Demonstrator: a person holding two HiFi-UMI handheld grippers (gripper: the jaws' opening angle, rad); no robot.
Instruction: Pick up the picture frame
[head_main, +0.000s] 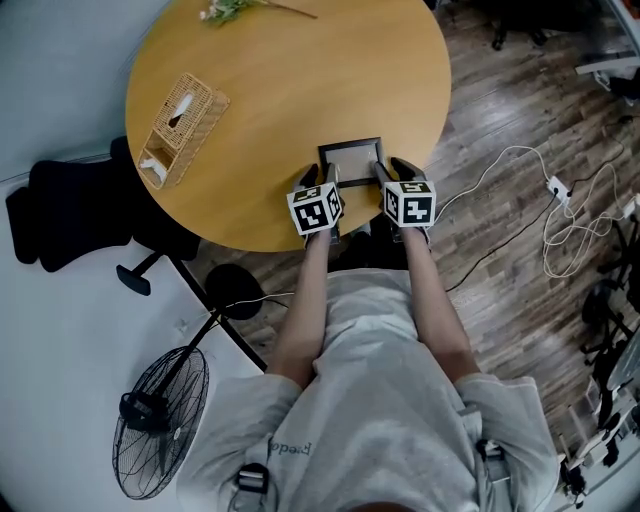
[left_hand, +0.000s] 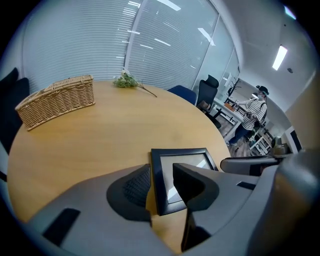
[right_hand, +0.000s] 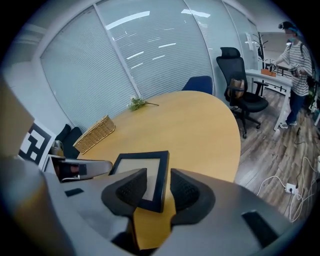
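Picture frame (head_main: 350, 160) lies flat at near edge of the round surface (head_main: 280, 90). Left gripper (left_hand: 161, 182), open, straddles its left rail; right gripper (right_hand: 159, 187), open, its right rail. Seat rails deep betw. pads, close both evenly, lift level.

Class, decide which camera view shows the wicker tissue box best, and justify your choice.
The head view: the wicker tissue box is seen whole from above, top opening included. The left gripper view shows mainly its long side; the right gripper view shows it small and distant.
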